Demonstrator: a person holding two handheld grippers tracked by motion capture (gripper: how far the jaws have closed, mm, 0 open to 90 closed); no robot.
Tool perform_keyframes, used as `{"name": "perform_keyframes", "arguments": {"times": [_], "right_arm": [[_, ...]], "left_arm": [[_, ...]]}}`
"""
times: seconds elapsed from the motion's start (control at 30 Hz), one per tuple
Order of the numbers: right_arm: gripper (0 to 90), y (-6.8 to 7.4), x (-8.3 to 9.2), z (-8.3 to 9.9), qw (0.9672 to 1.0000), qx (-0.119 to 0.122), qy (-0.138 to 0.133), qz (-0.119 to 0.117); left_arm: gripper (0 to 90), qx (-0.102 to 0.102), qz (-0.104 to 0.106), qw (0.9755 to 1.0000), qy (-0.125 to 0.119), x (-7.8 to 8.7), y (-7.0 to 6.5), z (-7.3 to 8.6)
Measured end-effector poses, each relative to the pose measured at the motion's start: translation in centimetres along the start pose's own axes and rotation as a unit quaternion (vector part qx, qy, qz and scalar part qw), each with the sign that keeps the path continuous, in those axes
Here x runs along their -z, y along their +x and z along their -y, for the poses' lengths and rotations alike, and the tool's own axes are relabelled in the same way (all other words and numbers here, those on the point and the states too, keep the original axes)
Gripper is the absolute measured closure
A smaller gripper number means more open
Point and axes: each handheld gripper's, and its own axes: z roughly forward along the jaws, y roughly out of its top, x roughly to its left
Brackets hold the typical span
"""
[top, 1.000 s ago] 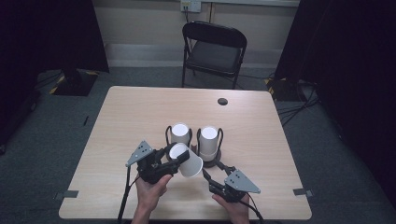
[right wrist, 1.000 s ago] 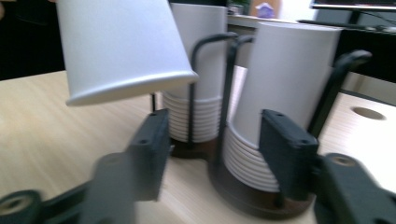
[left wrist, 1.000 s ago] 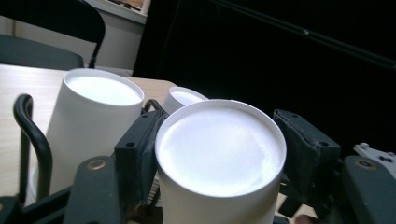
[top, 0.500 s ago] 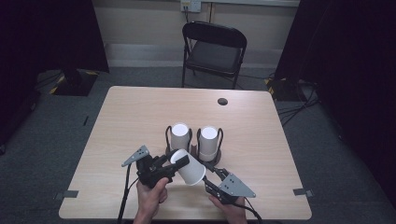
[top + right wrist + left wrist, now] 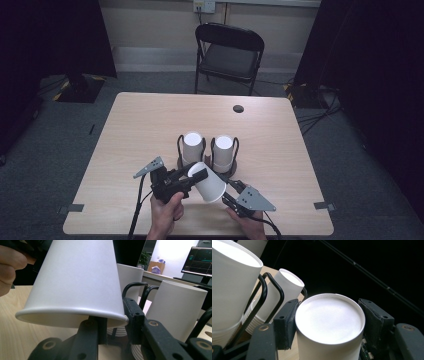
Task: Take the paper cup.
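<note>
A white paper cup (image 5: pixel 210 186) hangs tilted above the table's near edge, with its closed base up-left and its rim down-right. My left gripper (image 5: pixel 197 175) is shut on the cup's base end (image 5: pixel 329 322), one pad on each side. My right gripper (image 5: pixel 226 192) meets the rim from the lower right. In the right gripper view the cup (image 5: pixel 75 277) has its rim between the jaws of my right gripper (image 5: pixel 117 315). Those jaws have just been closing. The outer pad is at the wall, and a gap shows beside the inner jaw.
Two stacks of upturned white cups (image 5: pixel 192 145) (image 5: pixel 223 149) stand in black wire holders just behind the held cup. The wooden table (image 5: pixel 140 125) has a small dark round spot (image 5: pixel 238 108) at its far right. A black folding chair (image 5: pixel 230 50) stands beyond the table.
The left gripper has brought the cup slightly down and right, away from the stacks. Its rim now sits between the right gripper's jaws, which have narrowed.
</note>
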Motion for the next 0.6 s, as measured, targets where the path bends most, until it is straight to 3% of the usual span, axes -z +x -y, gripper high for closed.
{"name": "perform_keyframes", "arguments": {"times": [0.27, 0.4, 0.6], "right_arm": [[75.5, 0.0, 0.1, -0.4, 0.9995, 0.001, -0.026, -0.016], [76.4, -0.2, 0.1, -0.8, 0.9992, -0.001, -0.036, -0.016], [79.7, -0.3, 0.3, -1.3, 0.9988, 0.003, -0.047, -0.013]], "left_arm": [[35.1, 0.019, 0.023, 0.9995, 0.000, -0.2, 0.1, -0.2], [35.1, 0.018, 0.029, 0.9994, 0.007, -0.3, 0.0, -0.2], [34.9, 0.034, 0.046, 0.9984, 0.002, -0.5, 0.1, 0.0]]}}
